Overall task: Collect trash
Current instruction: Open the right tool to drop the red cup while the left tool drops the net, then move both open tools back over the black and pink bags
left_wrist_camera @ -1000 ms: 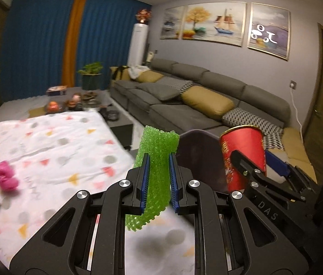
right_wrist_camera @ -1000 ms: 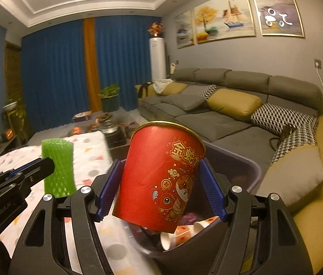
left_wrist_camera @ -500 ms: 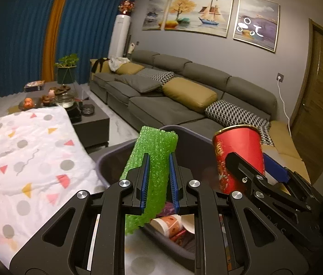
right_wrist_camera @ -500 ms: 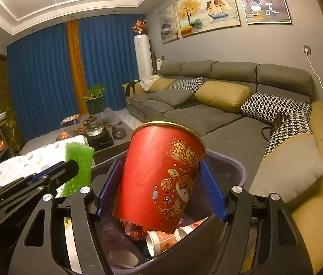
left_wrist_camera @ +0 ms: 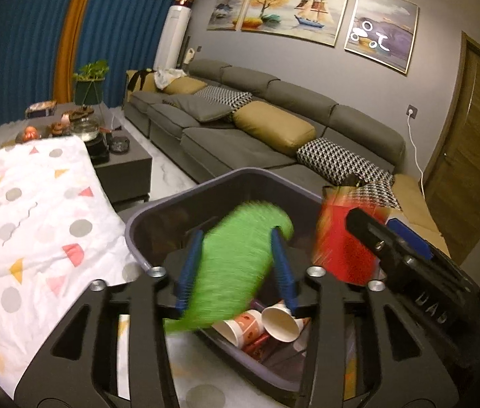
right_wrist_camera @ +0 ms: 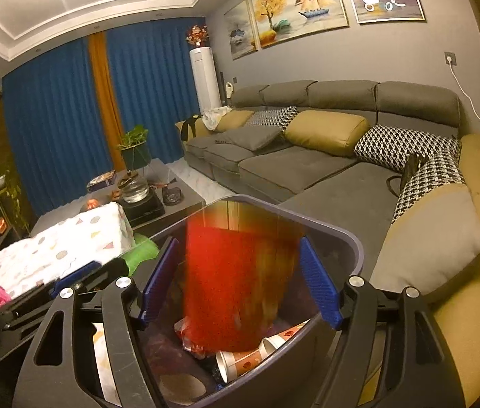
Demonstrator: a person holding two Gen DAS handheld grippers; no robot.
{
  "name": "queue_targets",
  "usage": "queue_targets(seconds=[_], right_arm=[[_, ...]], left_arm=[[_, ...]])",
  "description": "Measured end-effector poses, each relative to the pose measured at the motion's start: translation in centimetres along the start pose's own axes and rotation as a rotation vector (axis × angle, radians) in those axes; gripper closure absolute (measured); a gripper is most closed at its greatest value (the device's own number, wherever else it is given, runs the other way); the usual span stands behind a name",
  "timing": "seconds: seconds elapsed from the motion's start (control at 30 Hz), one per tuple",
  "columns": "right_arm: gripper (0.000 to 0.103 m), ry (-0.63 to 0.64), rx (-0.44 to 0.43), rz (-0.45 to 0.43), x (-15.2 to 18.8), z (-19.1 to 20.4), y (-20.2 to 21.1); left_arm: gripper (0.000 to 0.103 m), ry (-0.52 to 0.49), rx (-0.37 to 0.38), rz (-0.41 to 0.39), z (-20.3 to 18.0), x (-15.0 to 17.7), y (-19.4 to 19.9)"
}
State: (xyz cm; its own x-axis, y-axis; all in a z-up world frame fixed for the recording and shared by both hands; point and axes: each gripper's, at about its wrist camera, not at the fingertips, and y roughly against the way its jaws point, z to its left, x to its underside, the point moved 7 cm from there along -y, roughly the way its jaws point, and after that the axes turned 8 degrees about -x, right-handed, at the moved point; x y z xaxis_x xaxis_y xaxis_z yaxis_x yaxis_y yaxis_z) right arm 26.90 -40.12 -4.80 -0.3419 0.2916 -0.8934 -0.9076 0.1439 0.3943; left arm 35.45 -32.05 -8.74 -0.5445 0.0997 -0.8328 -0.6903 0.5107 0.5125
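While both grippers hover over the dark grey plastic bin point(left_wrist_camera: 144, 255), the left gripper point(left_wrist_camera: 236, 268) is spread, the blurred green foam mesh sleeve point(left_wrist_camera: 236, 265) loose between its fingers. The right gripper point(right_wrist_camera: 240, 282) is likewise released around the blurred red paper cup point(right_wrist_camera: 236, 282).

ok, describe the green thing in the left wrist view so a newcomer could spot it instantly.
Start at the grey sofa, then drop to the dark grey bin in front of it. Above the bin's opening, between the left gripper's blue-padded fingers, is a motion-blurred green foam net sleeve: the only green item, unlike the red cup beside it.
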Motion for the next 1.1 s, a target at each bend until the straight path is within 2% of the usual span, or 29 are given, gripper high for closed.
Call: queue_targets(seconds=[0.07,0.2,0.4,0.53,0.63,0.8,1.1], right_arm=[[0.031,-0.015,-0.002,-0.005,-0.2,-0.3,0.2],[0.030,-0.009,0.004,-0.018,-0.4,-0.3,0.9],[0.028,0.070,0.018,-0.043,-0.3,1.1,2.3],[0.028,0.099,-0.001,-0.048,0.1,2.5,3.0],[0.028,0.112,-0.022,-0.044,0.7,3.7,3.5],[0.028,0.136,-0.064,-0.037,1.5,6.3,4.6],[0.024,0.201,-0.180,-0.009,4.2,13.4,5.9]], left_arm=[[0.044,0.015,0.005,0.004,0.3,0.2,0.0],[0.033,0.004,-0.007,-0.006,0.5,0.3,0.7],[0.016,0.029,-0.103,-0.066,2.5,0.1,3.6],[0.015,0.061,-0.201,-0.093,5.1,0.3,6.2],[0.014,0.085,-0.248,-0.101,6.7,0.7,8.0],[0.013,0.128,-0.357,-0.098,10.4,1.8,11.6],[0.013,0.160,-0.621,-0.139,18.8,4.5,20.0]])
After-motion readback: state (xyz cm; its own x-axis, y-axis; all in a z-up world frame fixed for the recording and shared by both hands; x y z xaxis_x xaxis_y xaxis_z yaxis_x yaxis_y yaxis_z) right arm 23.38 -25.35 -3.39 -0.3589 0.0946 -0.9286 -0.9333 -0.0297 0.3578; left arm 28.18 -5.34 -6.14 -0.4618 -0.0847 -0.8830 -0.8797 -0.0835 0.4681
